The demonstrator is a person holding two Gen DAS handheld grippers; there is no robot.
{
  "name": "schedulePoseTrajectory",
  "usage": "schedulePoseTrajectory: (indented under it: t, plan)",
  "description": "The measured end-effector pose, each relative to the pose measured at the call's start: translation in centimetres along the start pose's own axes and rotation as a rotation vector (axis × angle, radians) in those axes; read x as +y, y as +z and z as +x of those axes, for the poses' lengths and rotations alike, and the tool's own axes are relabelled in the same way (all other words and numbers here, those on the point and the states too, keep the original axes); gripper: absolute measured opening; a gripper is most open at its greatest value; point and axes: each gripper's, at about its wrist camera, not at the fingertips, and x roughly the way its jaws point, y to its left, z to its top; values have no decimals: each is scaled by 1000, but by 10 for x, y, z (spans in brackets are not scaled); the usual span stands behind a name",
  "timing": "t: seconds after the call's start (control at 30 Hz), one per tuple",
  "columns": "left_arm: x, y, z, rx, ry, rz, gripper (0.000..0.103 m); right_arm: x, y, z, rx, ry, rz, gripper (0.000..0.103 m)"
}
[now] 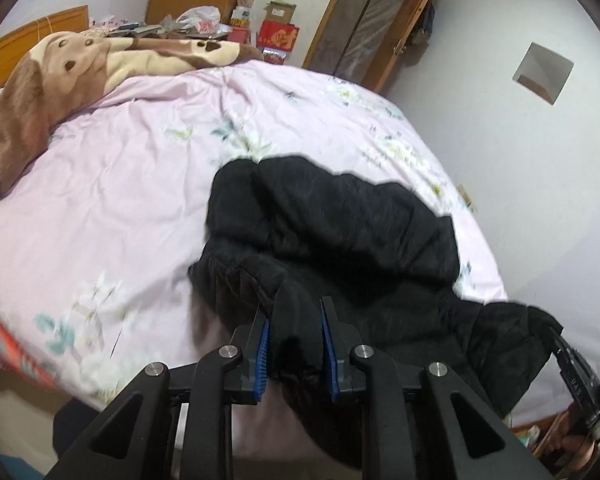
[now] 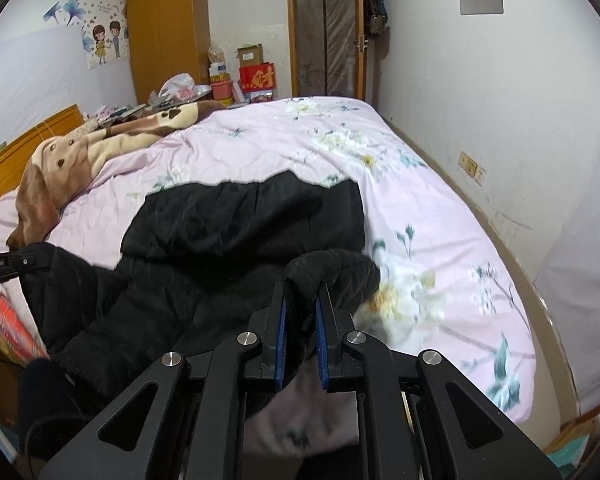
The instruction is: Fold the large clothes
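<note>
The left gripper (image 1: 294, 320), with blue-padded black fingers, pinches a fold of the black padded jacket (image 1: 340, 216) between its narrowed jaws at the garment's near left corner. The right gripper (image 2: 301, 300) clamps another bunched edge of the same jacket on its near right side. Between them the jacket spreads across the near part of the pink floral bed cover (image 2: 420, 200), its near edge hanging over the bedside. A brown dog-print fleece blanket (image 1: 60, 72) lies crumpled near the wooden headboard (image 2: 32, 136).
</note>
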Motion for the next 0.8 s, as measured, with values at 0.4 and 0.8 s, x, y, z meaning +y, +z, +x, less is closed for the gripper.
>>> schedulePoseTrajectory:
  t: [0.4,0.8]
  plan:
    - [5,103,45,-34,56,-61,22,-4,93,60,15,-51,31,12]
    - [26,188,129,67,116,-153,22,-12,160,145,112,-127,37,12]
